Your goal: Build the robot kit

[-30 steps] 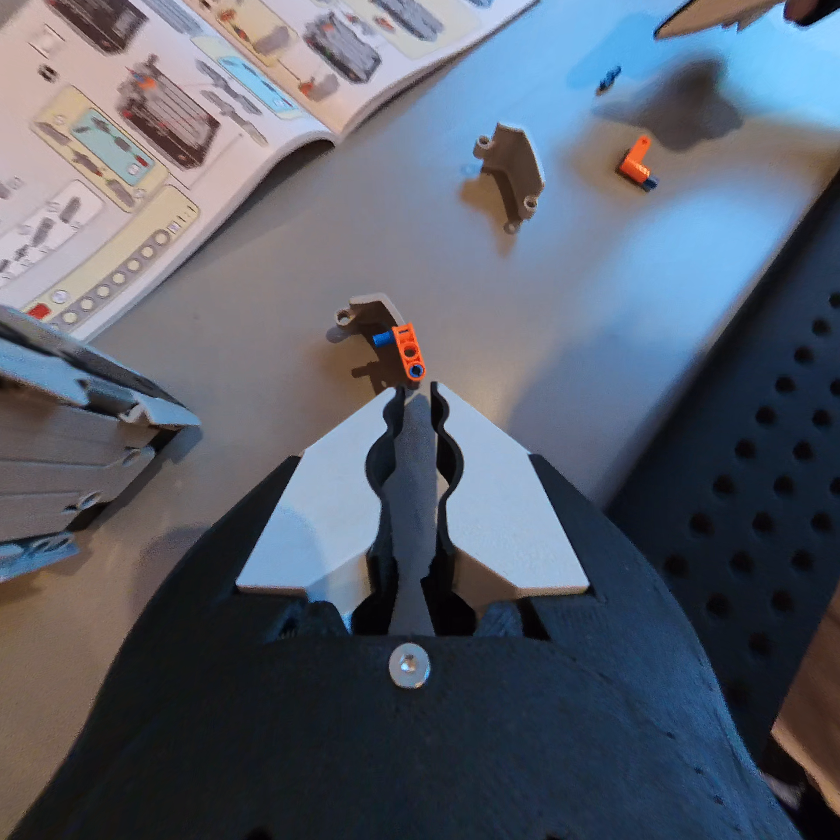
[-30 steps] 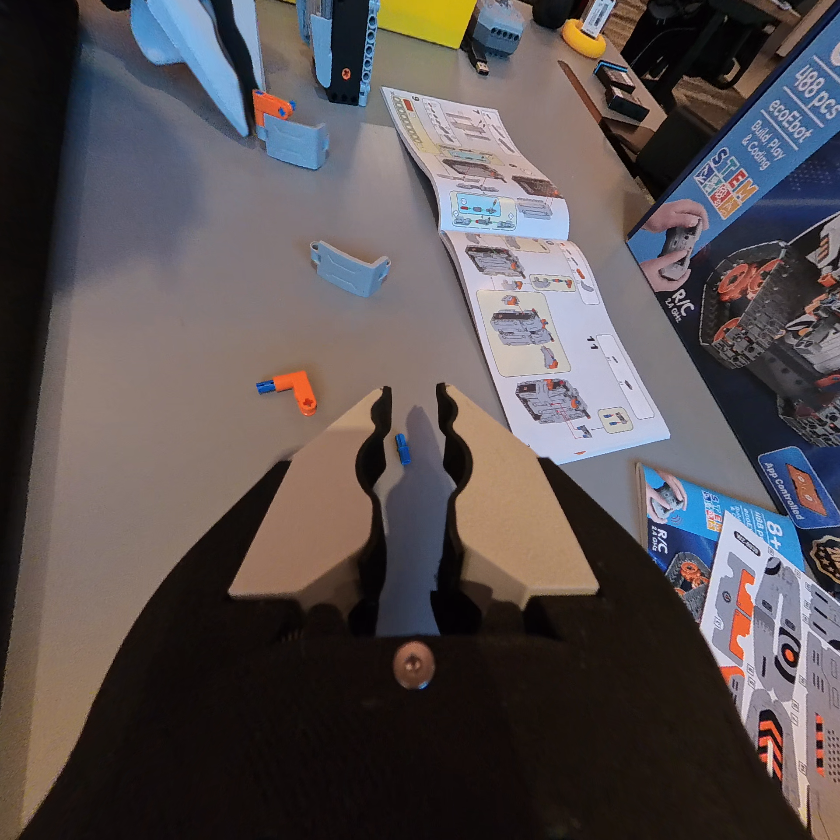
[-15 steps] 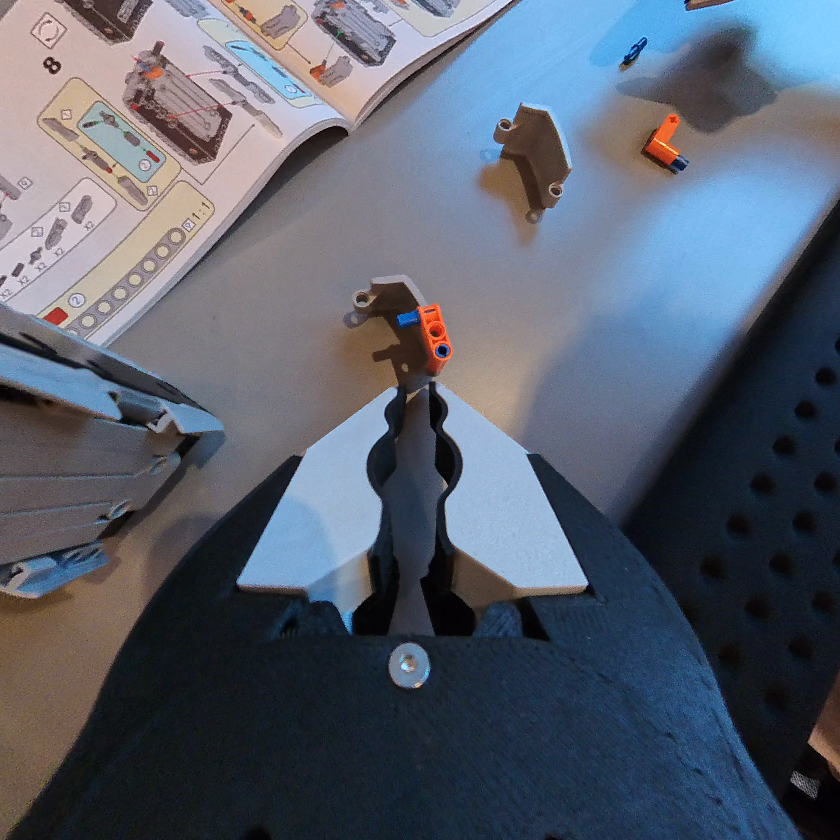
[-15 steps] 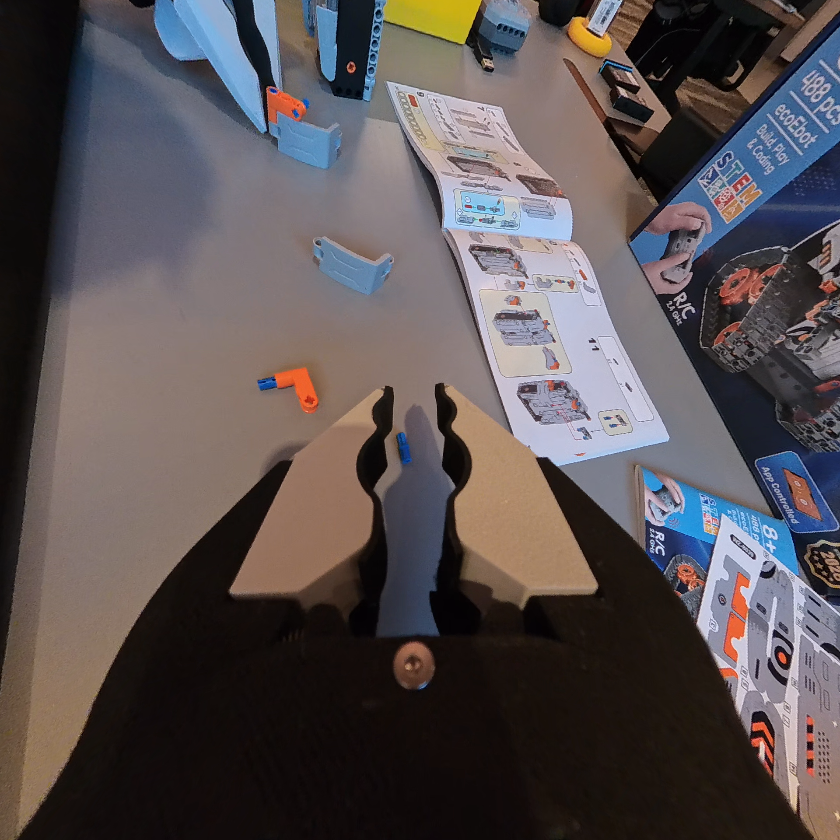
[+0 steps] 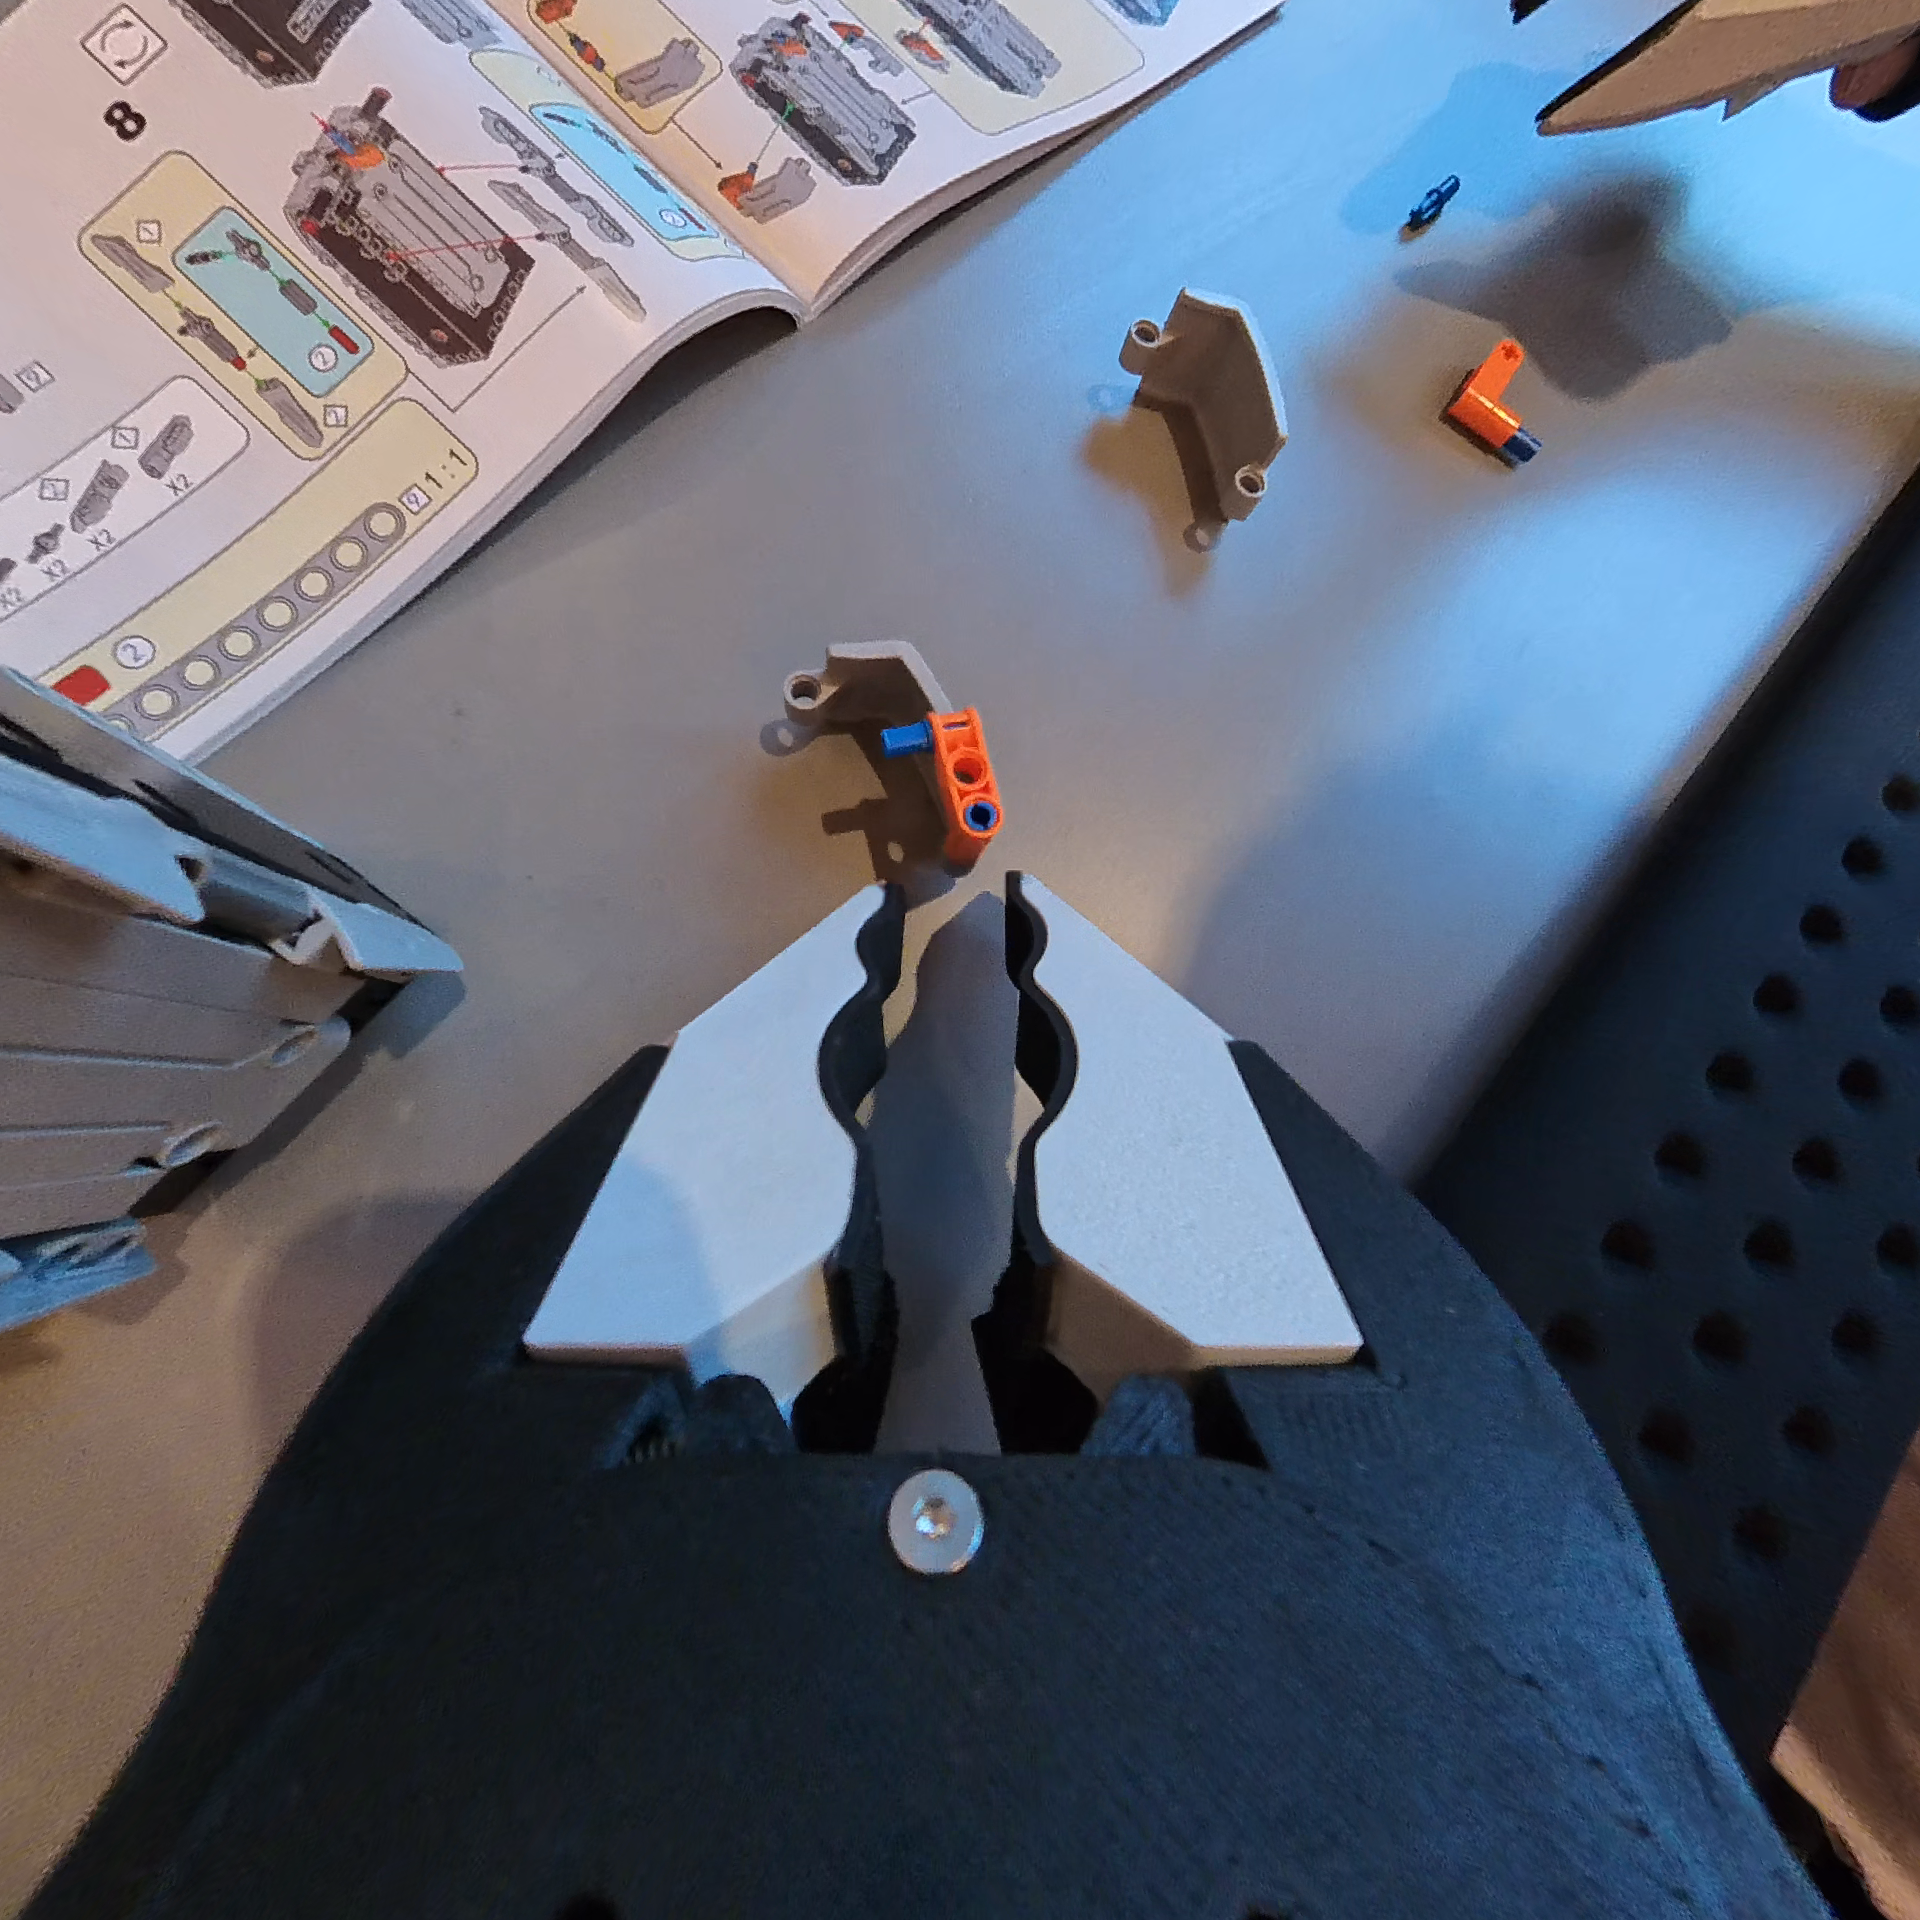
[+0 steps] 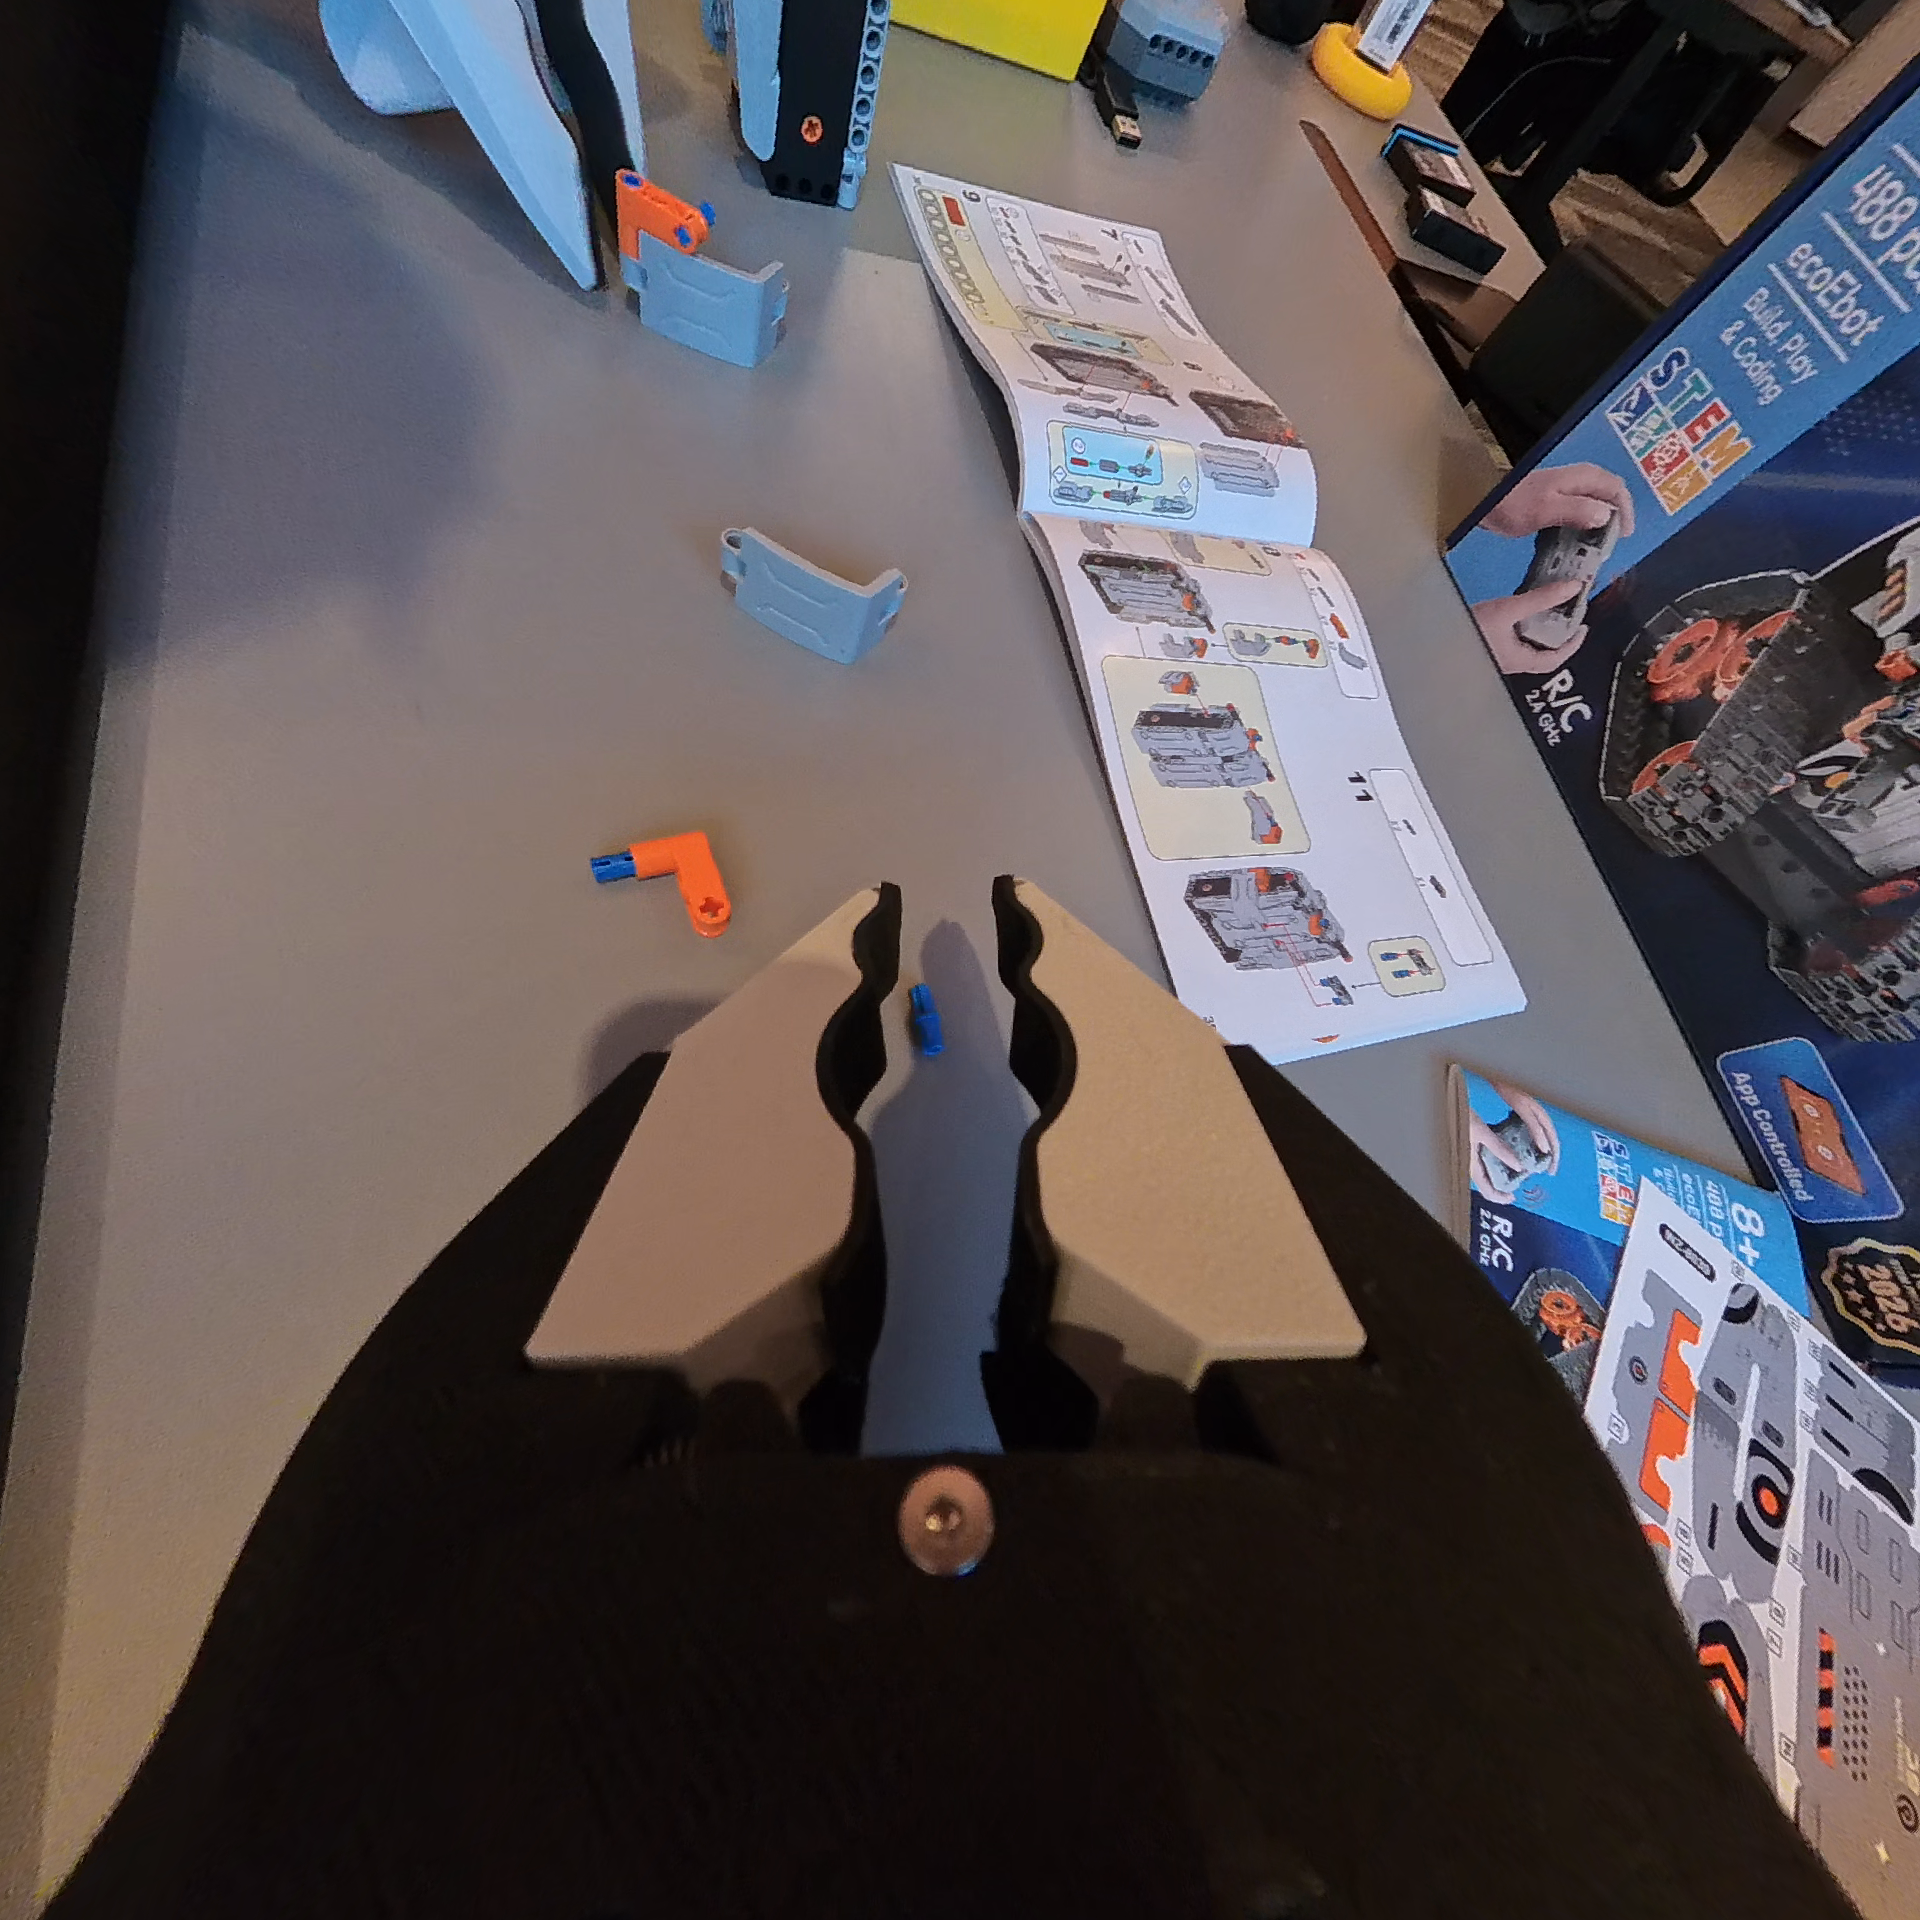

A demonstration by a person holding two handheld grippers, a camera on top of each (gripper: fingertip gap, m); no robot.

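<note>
Orange-capped grey panel before parted left gripper.

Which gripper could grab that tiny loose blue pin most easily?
Probably the right gripper: the blue pin lies on the table between its open fingers. The left gripper sits far off, by the grey panel.

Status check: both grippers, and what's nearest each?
Left gripper open, just short of grey panel with orange connector. Right gripper open over loose blue pin. Nothing held.
</note>
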